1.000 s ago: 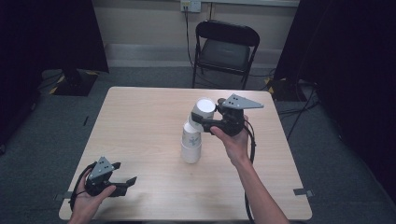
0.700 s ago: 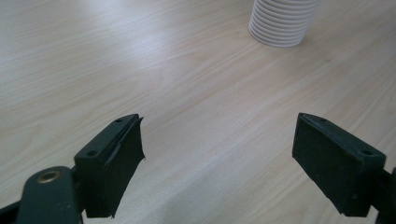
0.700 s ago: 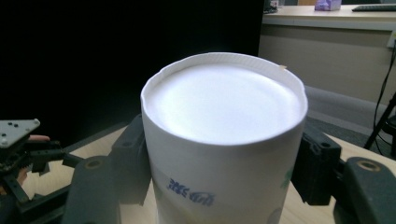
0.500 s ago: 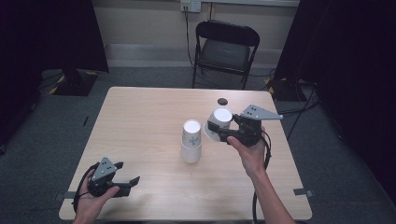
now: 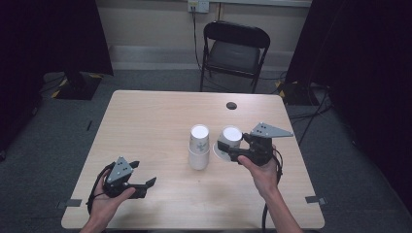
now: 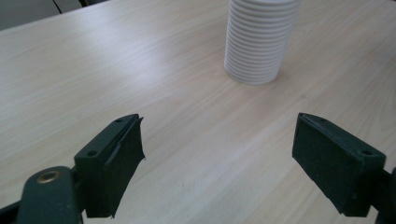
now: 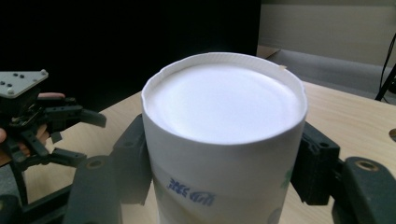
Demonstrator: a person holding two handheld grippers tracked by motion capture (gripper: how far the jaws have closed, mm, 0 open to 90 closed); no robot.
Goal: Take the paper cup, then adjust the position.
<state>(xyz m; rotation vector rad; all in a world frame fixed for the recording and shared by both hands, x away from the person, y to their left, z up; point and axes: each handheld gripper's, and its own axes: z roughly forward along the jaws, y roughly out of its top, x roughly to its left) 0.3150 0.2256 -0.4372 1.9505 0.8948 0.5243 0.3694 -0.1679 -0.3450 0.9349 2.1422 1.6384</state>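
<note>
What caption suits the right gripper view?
Right claw clamps an upturned paper cup above the table.

Recording studio: black curtains [image 5: 53, 34], 1 folding chair [image 5: 233, 53], bare table [image 5: 150, 116].

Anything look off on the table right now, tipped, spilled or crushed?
Nothing stands out. The cup stack stands upright on the table. The right tool grips one upside-down paper cup, tilted, no crushing visible.

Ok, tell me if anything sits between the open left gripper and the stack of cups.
Nothing visible does. In the left gripper view only bare table lies between the left gripper and the stack of cups. The right gripper holds its cup off to the stack's far side.
</note>
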